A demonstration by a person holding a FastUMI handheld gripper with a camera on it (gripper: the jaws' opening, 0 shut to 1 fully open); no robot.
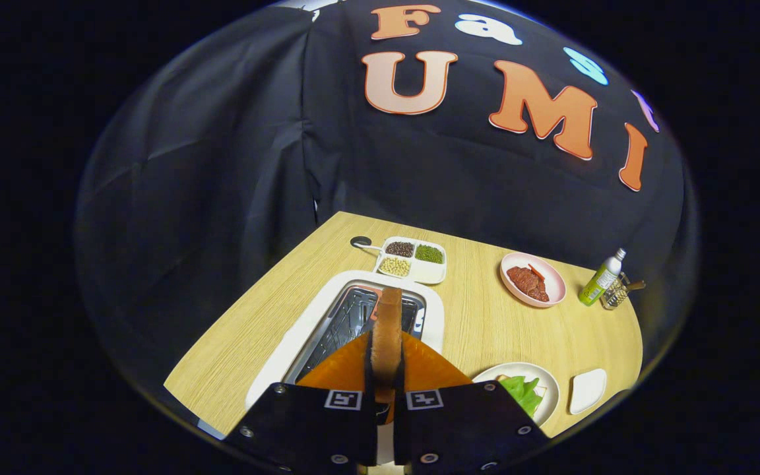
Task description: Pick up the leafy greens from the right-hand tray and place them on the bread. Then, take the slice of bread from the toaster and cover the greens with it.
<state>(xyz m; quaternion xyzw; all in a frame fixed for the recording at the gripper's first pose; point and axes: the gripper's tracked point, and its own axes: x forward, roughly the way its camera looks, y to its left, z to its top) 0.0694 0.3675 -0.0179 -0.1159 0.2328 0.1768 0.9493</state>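
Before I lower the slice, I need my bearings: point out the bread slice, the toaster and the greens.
bread slice (pixel 387 330): gripper view, crust edge between the fingers.
toaster (pixel 434 318): gripper view, white rim.
greens (pixel 524 390): gripper view, leaf middle.

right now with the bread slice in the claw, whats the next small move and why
Probably carry it toward the plate of greens. The claw is shut on the bread slice, held edge-on above the toaster slot, and the greens already lie on that plate beside the fingers, uncovered.
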